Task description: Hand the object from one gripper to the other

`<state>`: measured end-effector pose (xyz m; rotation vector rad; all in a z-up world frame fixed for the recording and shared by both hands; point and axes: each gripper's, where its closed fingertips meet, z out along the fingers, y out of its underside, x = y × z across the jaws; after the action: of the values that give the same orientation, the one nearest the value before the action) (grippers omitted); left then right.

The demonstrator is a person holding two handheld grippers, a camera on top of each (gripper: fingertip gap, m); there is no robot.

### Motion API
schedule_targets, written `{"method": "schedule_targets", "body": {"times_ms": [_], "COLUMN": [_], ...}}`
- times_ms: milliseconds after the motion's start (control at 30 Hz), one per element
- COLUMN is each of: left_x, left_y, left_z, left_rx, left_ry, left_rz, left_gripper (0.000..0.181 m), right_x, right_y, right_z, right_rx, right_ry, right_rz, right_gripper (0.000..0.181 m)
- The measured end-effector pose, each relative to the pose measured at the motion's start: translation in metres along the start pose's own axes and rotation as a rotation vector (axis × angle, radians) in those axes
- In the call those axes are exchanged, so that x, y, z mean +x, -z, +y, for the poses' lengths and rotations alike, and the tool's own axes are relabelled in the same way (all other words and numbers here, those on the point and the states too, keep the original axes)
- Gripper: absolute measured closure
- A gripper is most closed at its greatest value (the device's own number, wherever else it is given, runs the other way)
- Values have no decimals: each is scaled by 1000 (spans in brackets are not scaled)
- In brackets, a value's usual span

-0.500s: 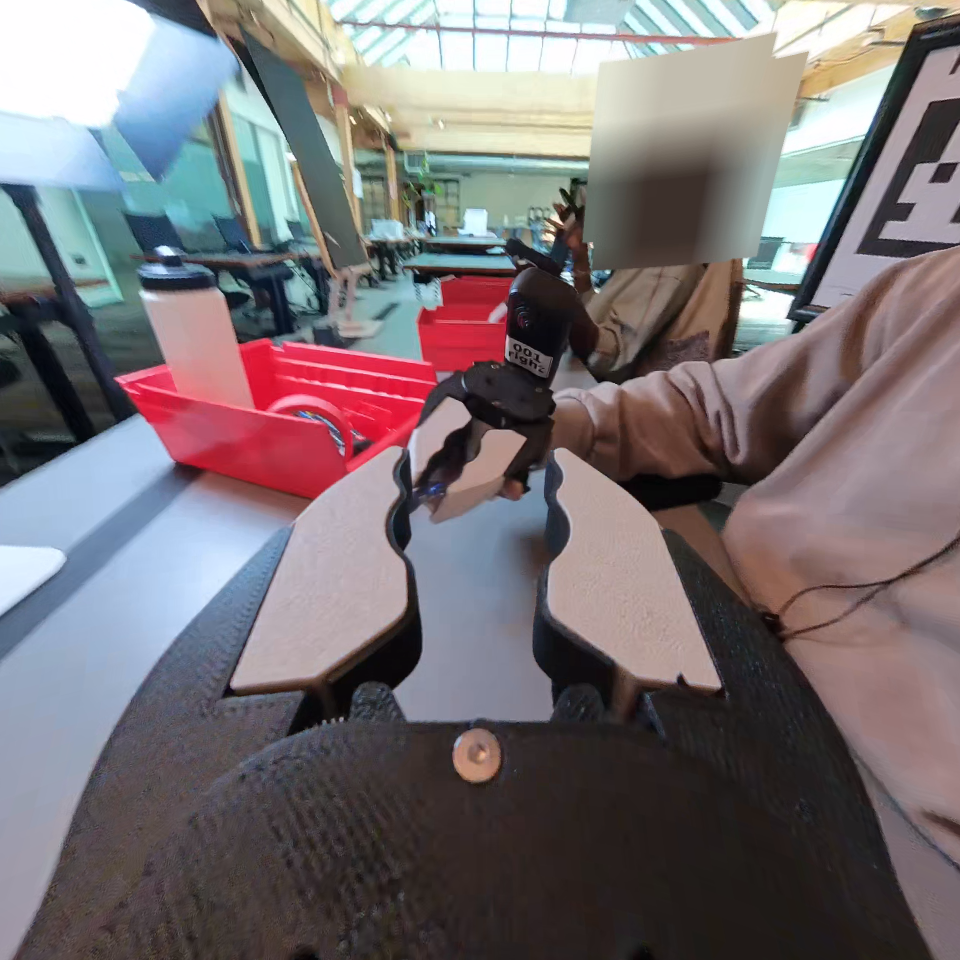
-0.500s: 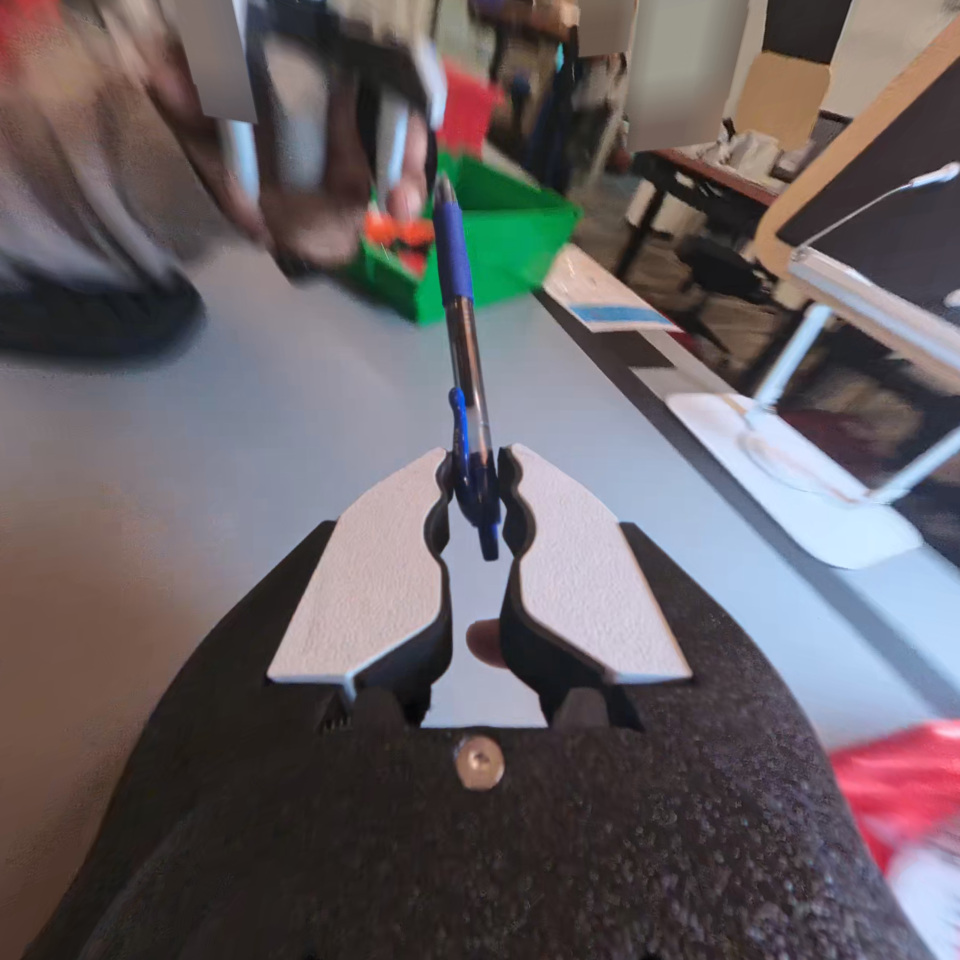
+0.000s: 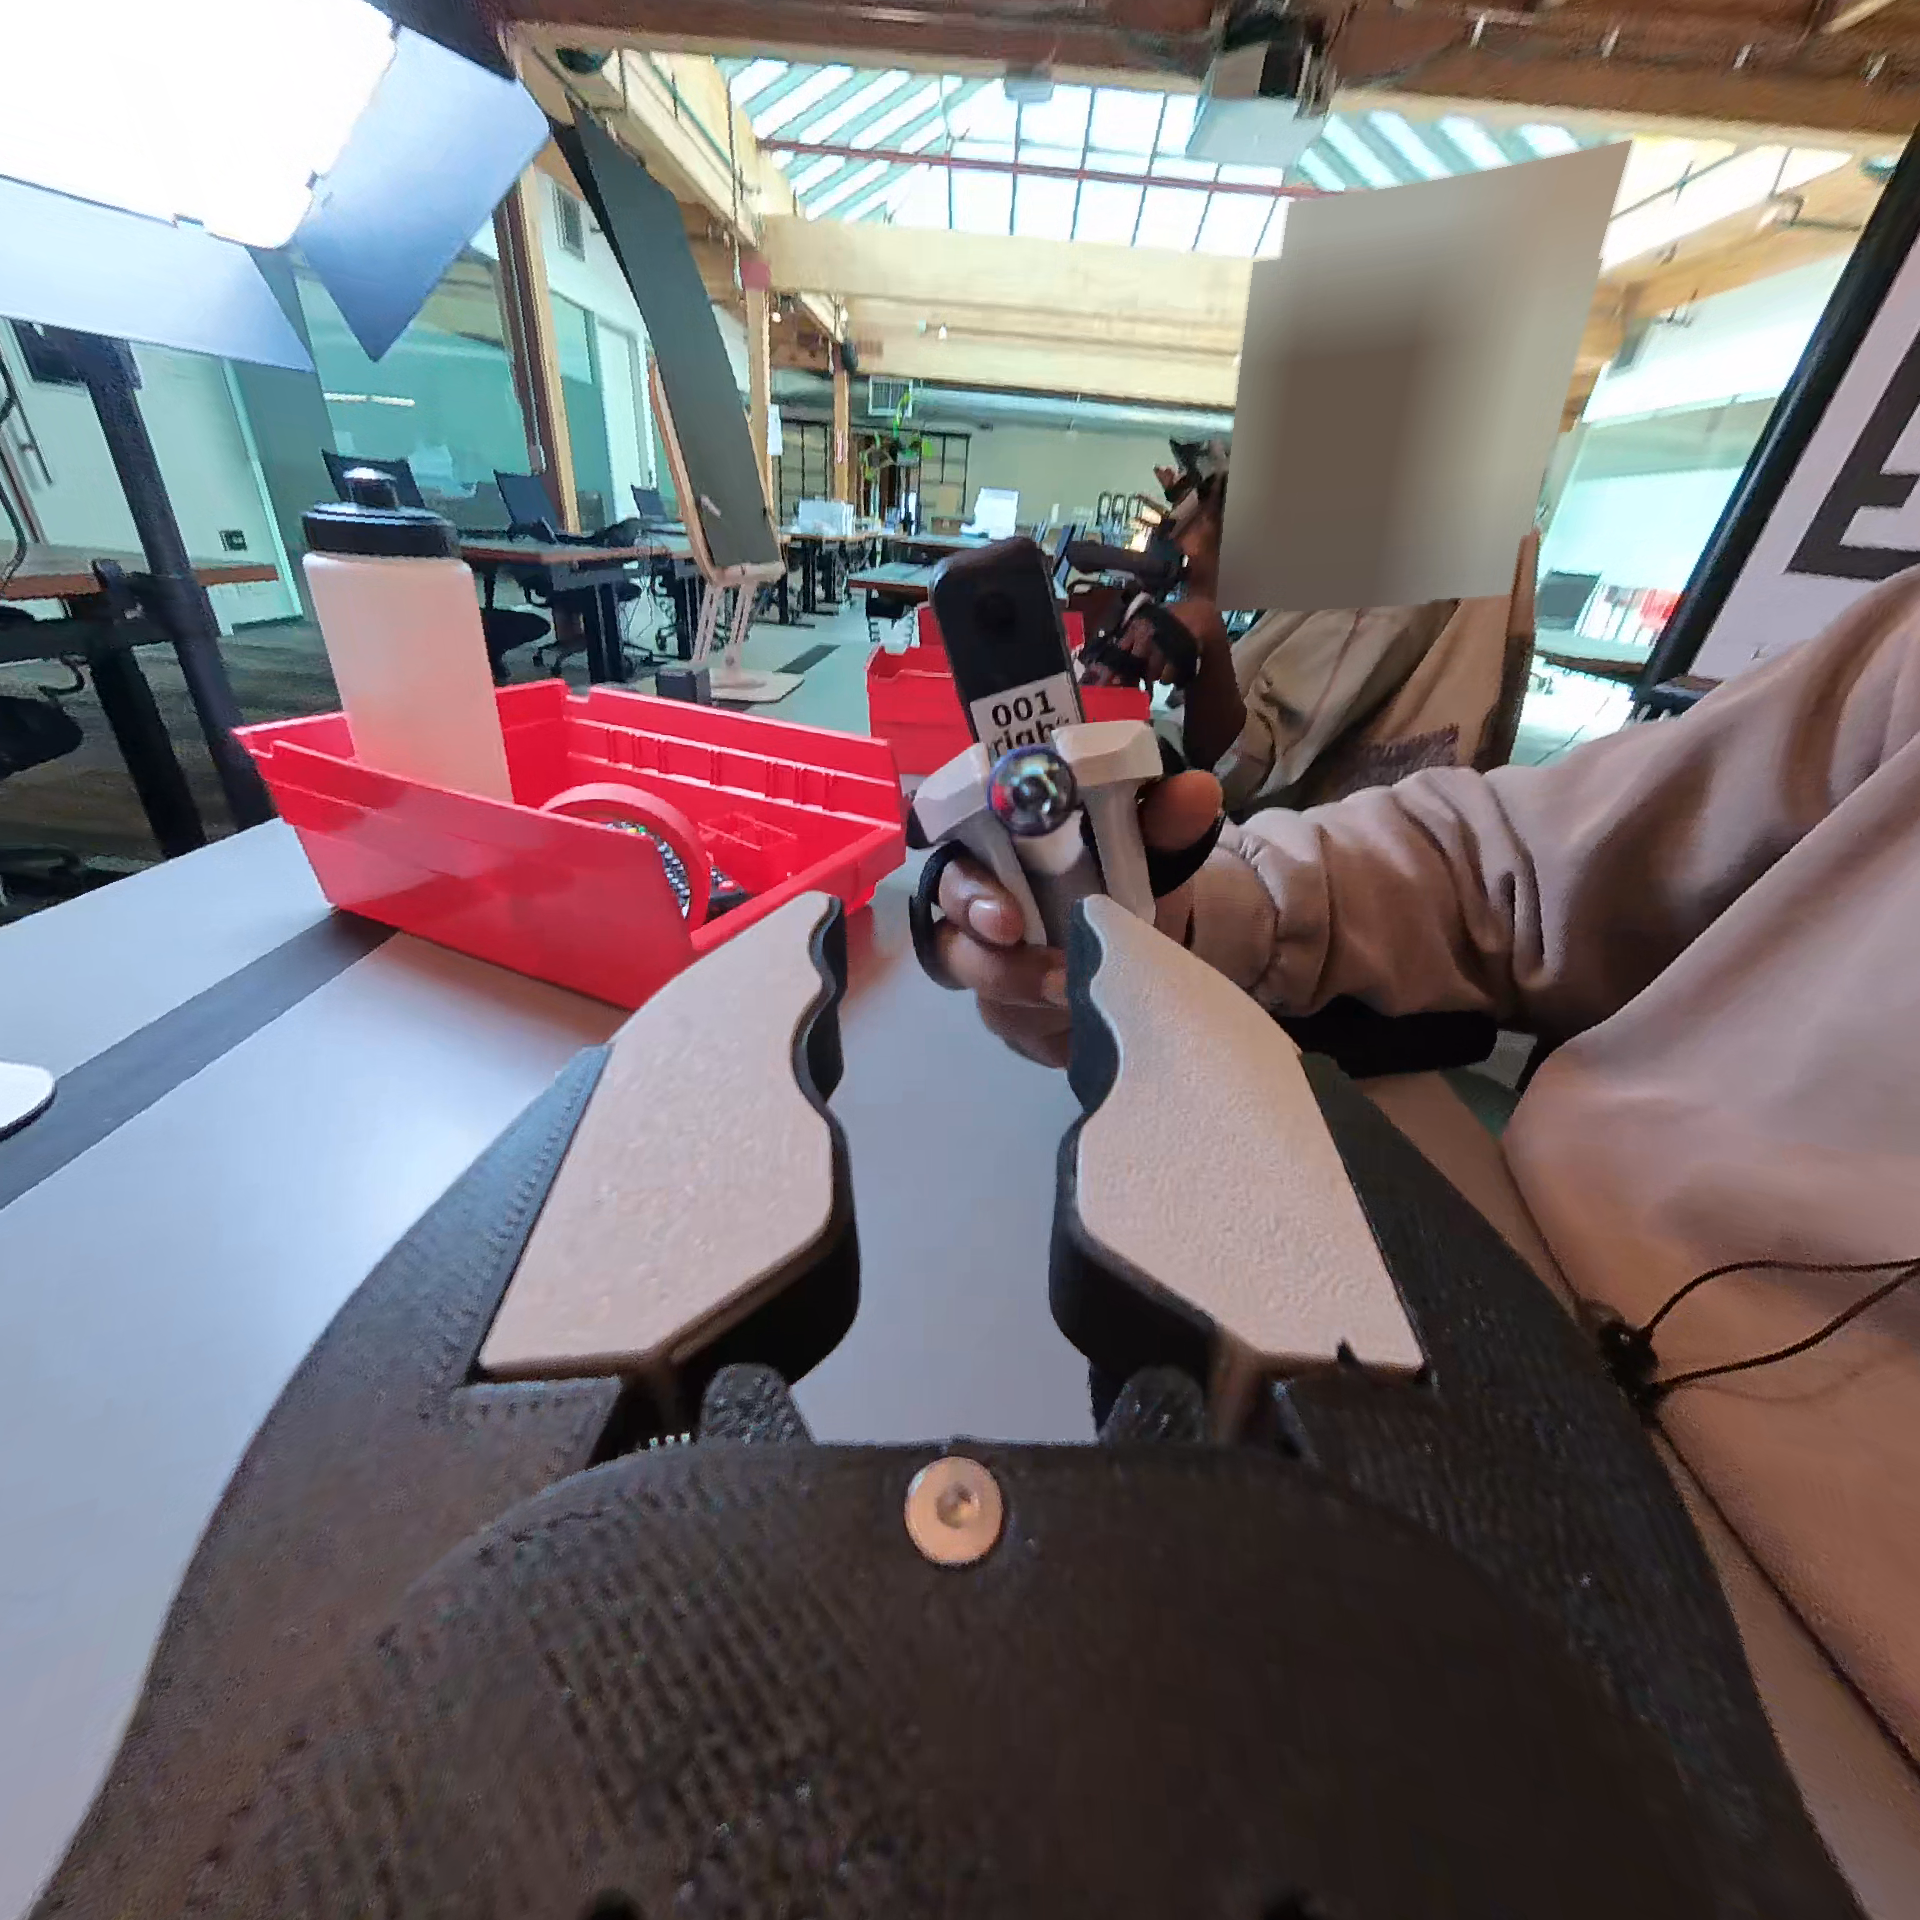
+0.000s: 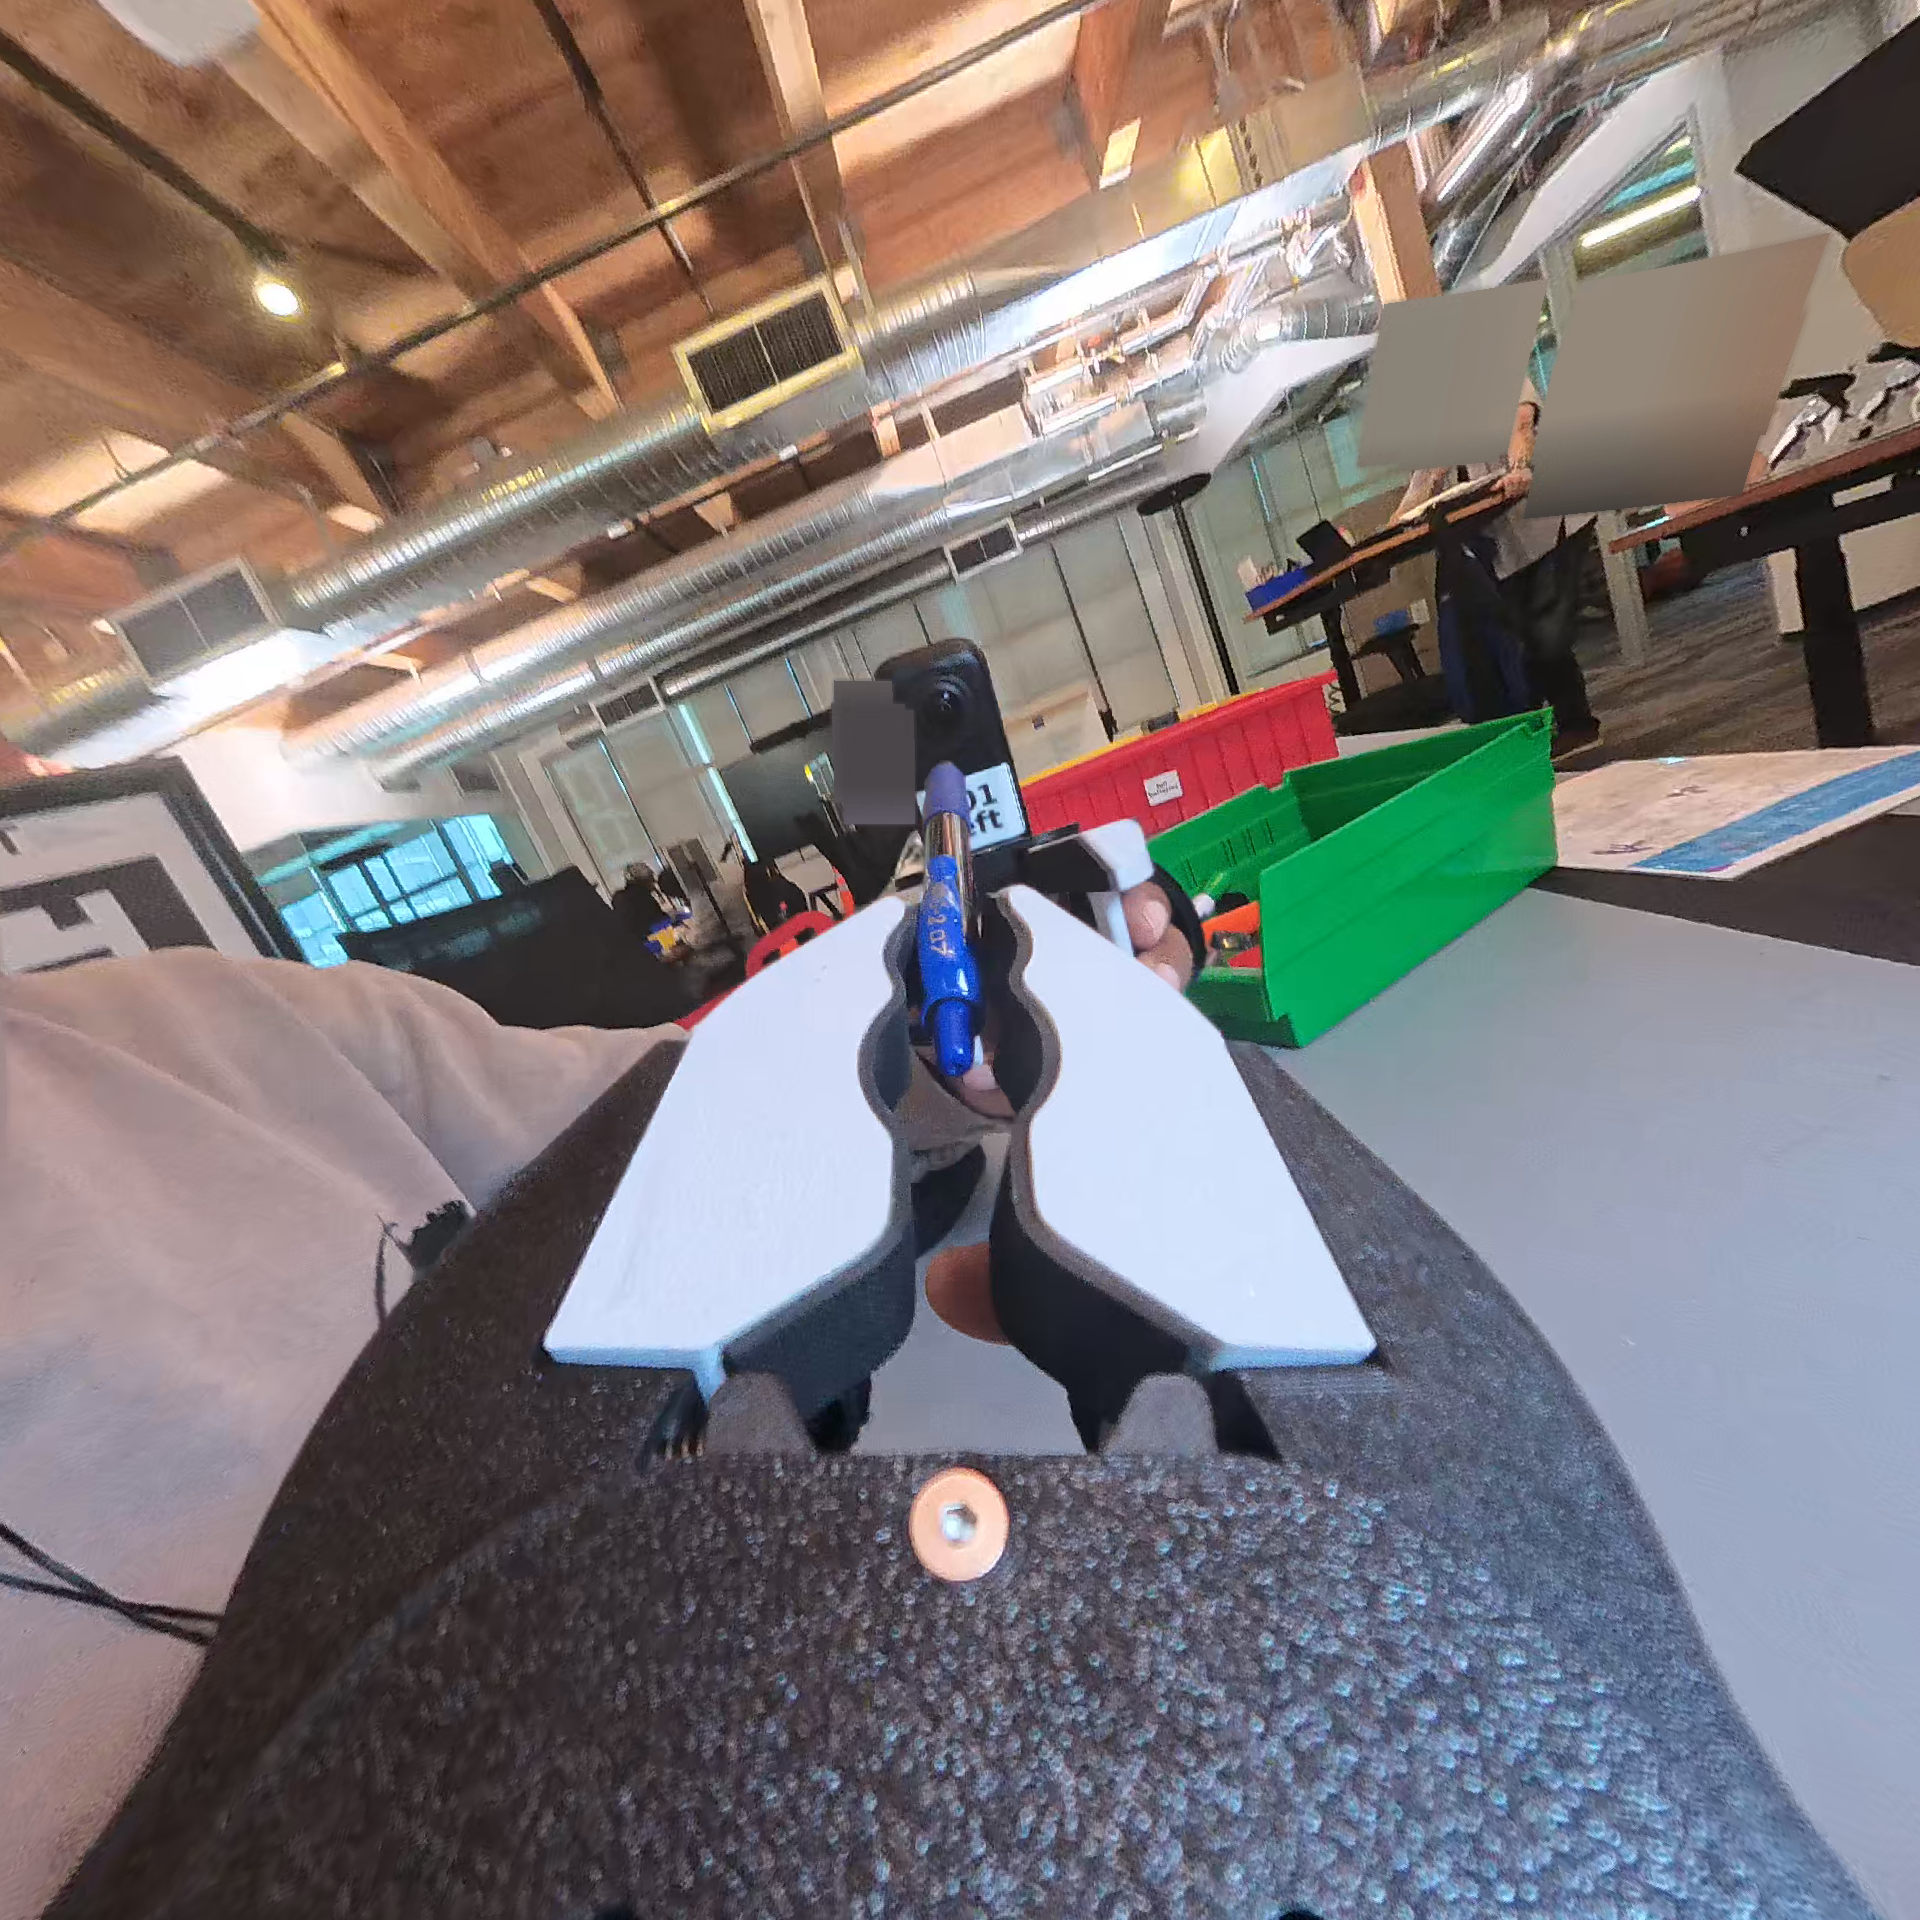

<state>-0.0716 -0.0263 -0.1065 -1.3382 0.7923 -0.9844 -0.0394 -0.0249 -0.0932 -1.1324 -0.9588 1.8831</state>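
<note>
The right gripper (image 4: 954, 971) has its jaws squeezed on a blue pen (image 4: 943, 940). The pen sits right at the tips of the jaws. It pokes out forward and up, and its blue end hangs back a little into the gap between them. In the left wrist view the same pen (image 3: 1029, 795) points straight at the camera, so only its round shiny tip shows, pinched between the two white fingers of the right gripper (image 3: 1034, 821).

The left gripper (image 3: 951, 961) has its jaws spread wide with nothing between them. The pen is in front of them, a bit higher, and does not touch them. The two grippers face each other, close together.

A person's hand (image 3: 997, 935) holds the right gripper, and a light sleeve (image 3: 1558, 904) runs off to the side.

Below them is a grey surface (image 3: 208, 1195). A red bin (image 3: 540, 862) sits on it, with a white bottle (image 3: 400, 644) standing in it and a roll of red tape (image 3: 649, 831) inside. In the right wrist view a green bin (image 4: 1382, 873) sits on the surface past the left gripper (image 4: 1091, 862).
</note>
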Motion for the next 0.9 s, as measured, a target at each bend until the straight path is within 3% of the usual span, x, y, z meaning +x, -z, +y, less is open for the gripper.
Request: {"method": "schedule_targets", "body": {"times_ms": [133, 200, 233, 333, 400, 533, 600, 733, 867, 900], "left_x": [15, 18, 16, 5, -6, -17, -16, -2, 15, 19], "left_y": [-3, -4, -4, -3, -2, -4, -7, -17, -26, -27], "left_z": [-15, -18, -16, -8, 5, 36, 54, 77, 86, 87], "left_rx": [86, 69, 39, -60, -162, -359, -465, -617, -708, -718], "left_ry": [-26, -19, -6, 4, -14, -42, -83, -171, -250, -265], "left_rz": [36, 34, 23, -45, -108, -190, -203, -189, -158, -150], "left_gripper": [148, 170, 170, 170, 170, 170, 170, 170, 170, 170], "right_x": [-2, 2, 7, 33, 44, 32, 18, -1, -8, -9], "right_y": [-3, -7, -8, 1, 9, 6, 0, -12, -19, -19], "right_z": [8, 29, 38, 69, 71, 51, 41, 38, 53, 59], "right_rx": [11, -83, -140, -406, -497, -490, -437, -375, -435, -466], "right_ry": [-107, -125, -125, 54, 262, 514, 574, 549, 517, 536], "right_rz": [-30, -19, 3, 149, 240, 278, 261, 206, 157, 146], "right_gripper": [170, 170, 168, 146, 138, 137, 145, 157, 154, 164]}}
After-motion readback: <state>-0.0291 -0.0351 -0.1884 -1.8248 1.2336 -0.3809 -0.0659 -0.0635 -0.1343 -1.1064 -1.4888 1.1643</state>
